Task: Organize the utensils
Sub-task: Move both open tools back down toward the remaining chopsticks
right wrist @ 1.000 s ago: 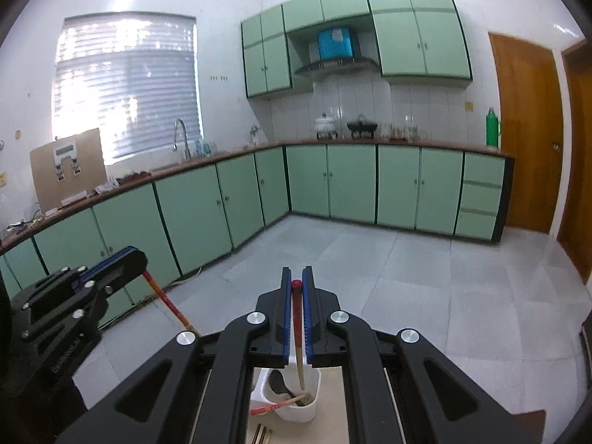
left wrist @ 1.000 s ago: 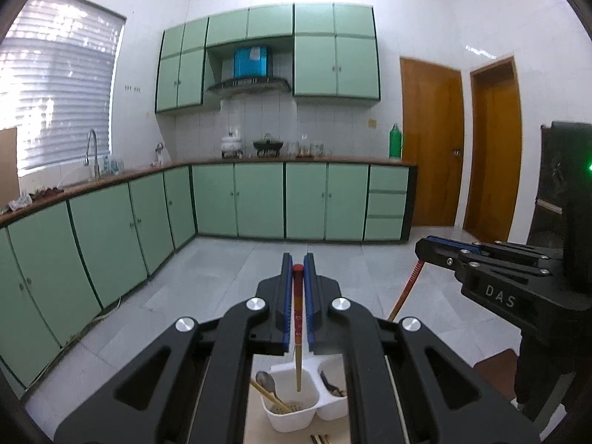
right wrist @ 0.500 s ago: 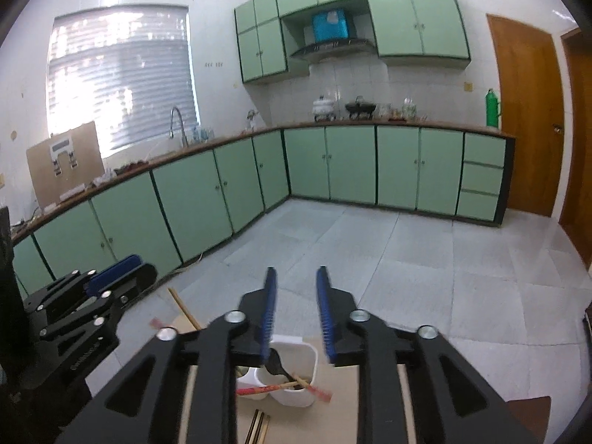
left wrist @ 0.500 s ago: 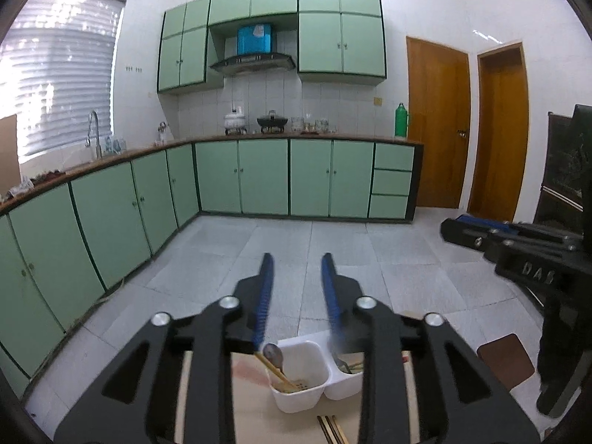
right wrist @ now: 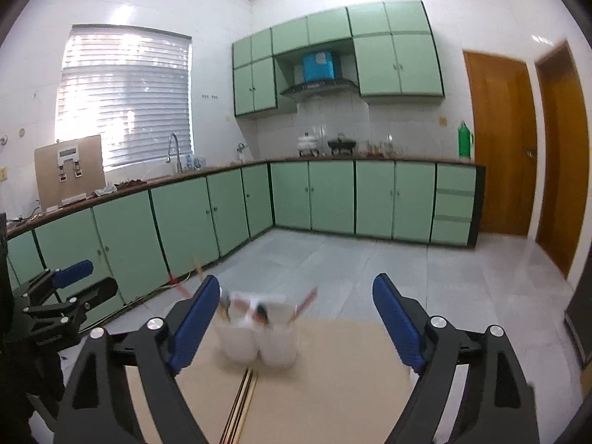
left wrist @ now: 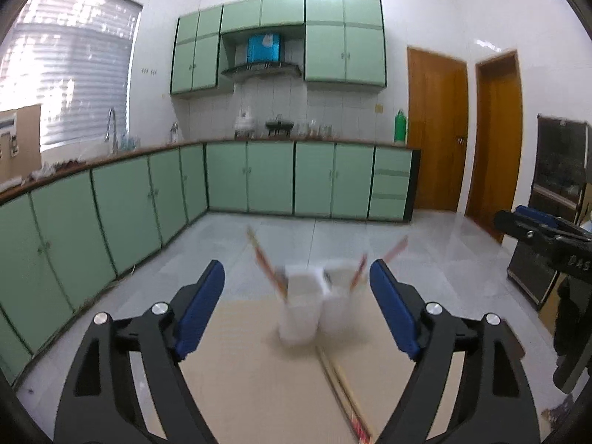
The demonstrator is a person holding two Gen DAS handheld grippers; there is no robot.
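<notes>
A white two-compartment utensil holder (left wrist: 314, 303) stands blurred at the far end of the beige table (left wrist: 240, 370). Red-tipped chopsticks (left wrist: 263, 261) lean out of its cups, and a spoon shows in the right wrist view. A pair of chopsticks (left wrist: 342, 384) lies on the table in front of it. My left gripper (left wrist: 296, 270) has its jaws opening, with nothing between the blue pads. My right gripper (right wrist: 296, 284) is also opening and empty, back from the holder (right wrist: 259, 336) and the lying chopsticks (right wrist: 244, 396). Each gripper shows at the edge of the other's view (left wrist: 538, 224) (right wrist: 74, 283).
Green kitchen cabinets (left wrist: 259, 181) run along the far and left walls, with grey tiled floor (right wrist: 333, 259) beyond the table. Two wooden doors (left wrist: 436, 129) are at the right. A dark cabinet (left wrist: 555, 170) stands beyond my right gripper.
Both grippers were shut on a red-tipped chopstick above the holder; both have opened and let go. The chopsticks now rest in the holder, and both grippers have drawn back and lower.
</notes>
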